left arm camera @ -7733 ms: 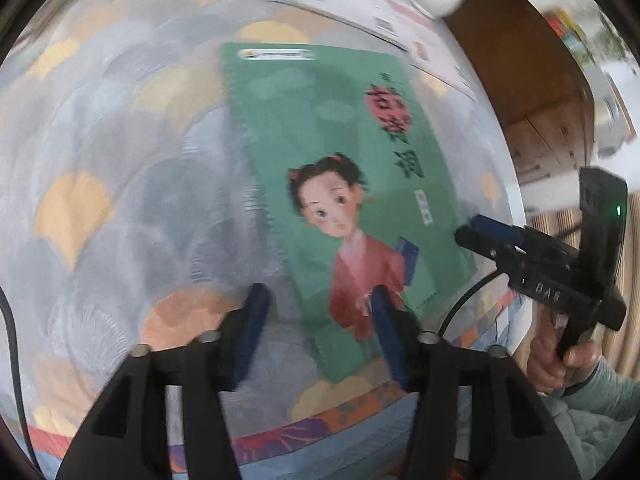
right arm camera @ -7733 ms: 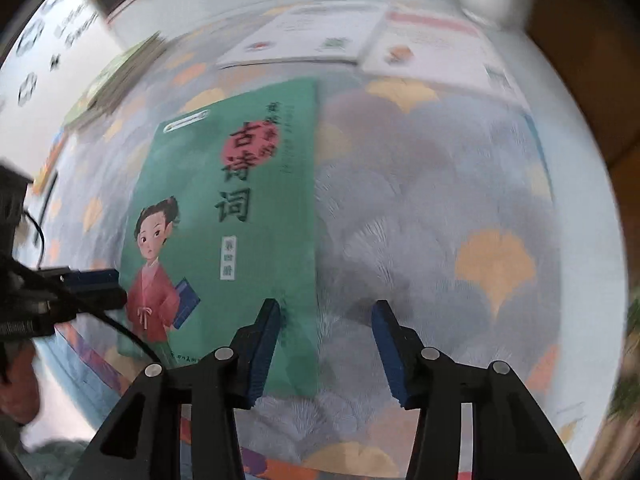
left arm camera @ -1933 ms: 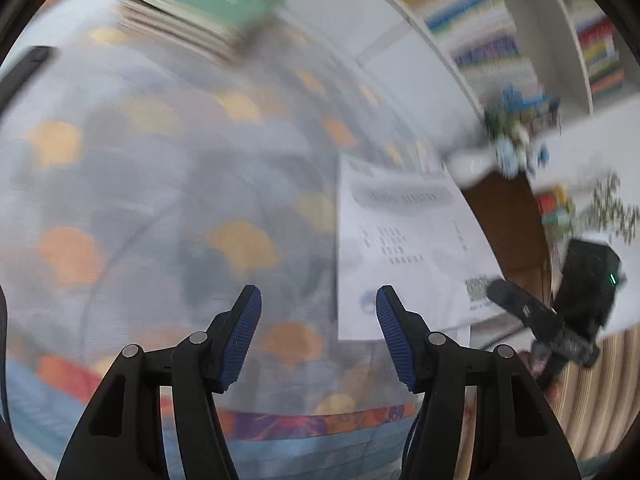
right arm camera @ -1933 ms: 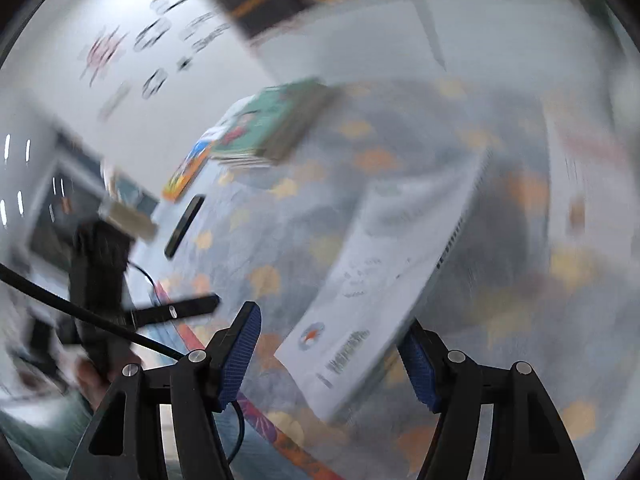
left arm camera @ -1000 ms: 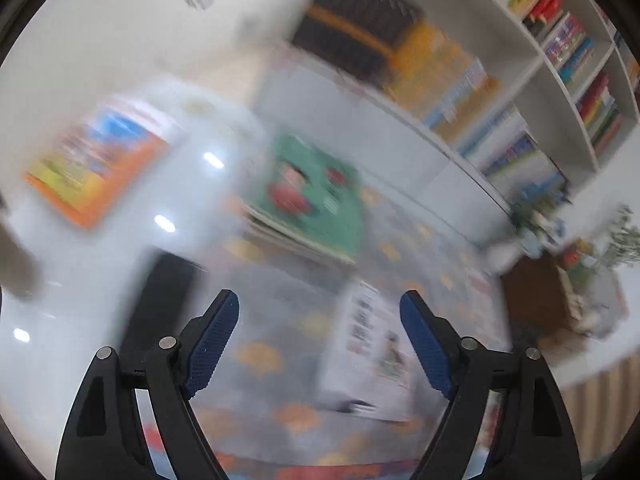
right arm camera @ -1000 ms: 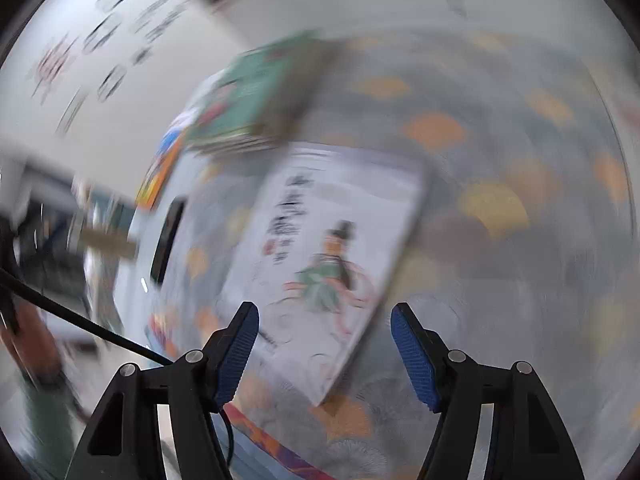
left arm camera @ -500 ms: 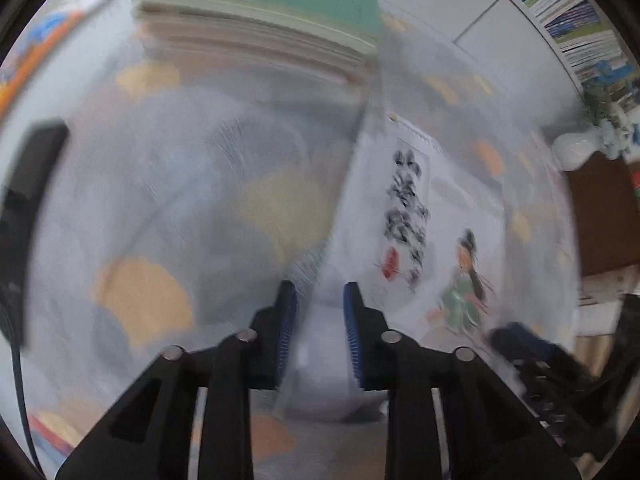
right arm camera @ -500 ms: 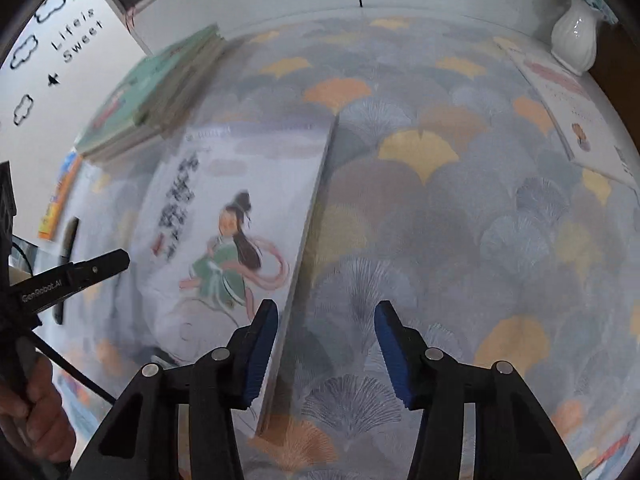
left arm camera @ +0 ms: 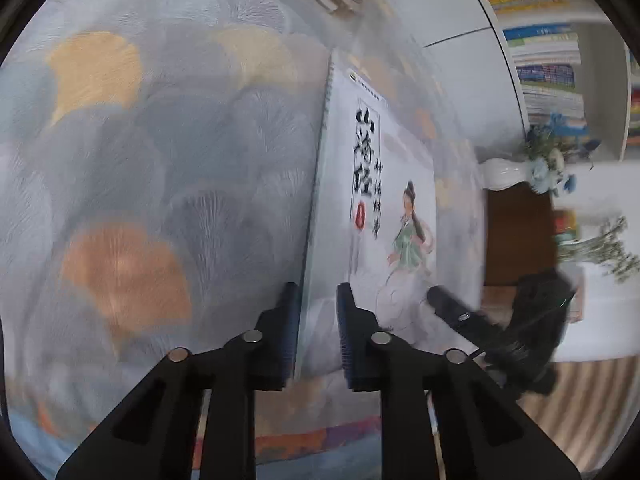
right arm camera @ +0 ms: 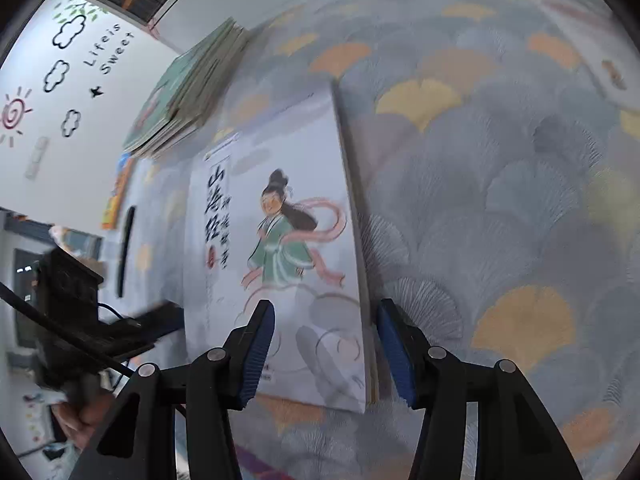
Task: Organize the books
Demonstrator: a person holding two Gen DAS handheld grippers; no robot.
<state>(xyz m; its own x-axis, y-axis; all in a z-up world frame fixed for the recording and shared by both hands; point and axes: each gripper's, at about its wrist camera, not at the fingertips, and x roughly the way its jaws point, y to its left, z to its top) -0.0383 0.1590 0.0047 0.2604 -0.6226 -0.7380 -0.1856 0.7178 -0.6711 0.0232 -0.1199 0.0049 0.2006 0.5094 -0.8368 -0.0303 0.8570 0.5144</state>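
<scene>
A white book (left arm camera: 384, 216) with a green-robed figure on its cover lies on the fan-patterned cloth (left arm camera: 160, 160). My left gripper (left arm camera: 316, 332) is shut on its spine edge near the close corner, one finger on each side of the edge. In the right wrist view the same book (right arm camera: 288, 240) has its near right corner between the jaws of my right gripper (right arm camera: 324, 348), which are opening; the pads do not press it. The left gripper (right arm camera: 152, 324) shows at the book's left edge there. A stack of books (right arm camera: 188, 88) with a green cover on top sits beyond.
A black slab (right arm camera: 126, 248) and a colourful book (right arm camera: 116, 192) lie left of the cloth. Another white book (right arm camera: 600, 52) lies at the far right. A white vase (left arm camera: 504, 174) with flowers stands by a bookshelf (left arm camera: 540, 40). A hand (right arm camera: 80, 412) holds the left gripper.
My left gripper has dropped to the white book and its jaws have shut from wide open onto the spine edge. The right gripper has sunk closer to the book's near right corner.
</scene>
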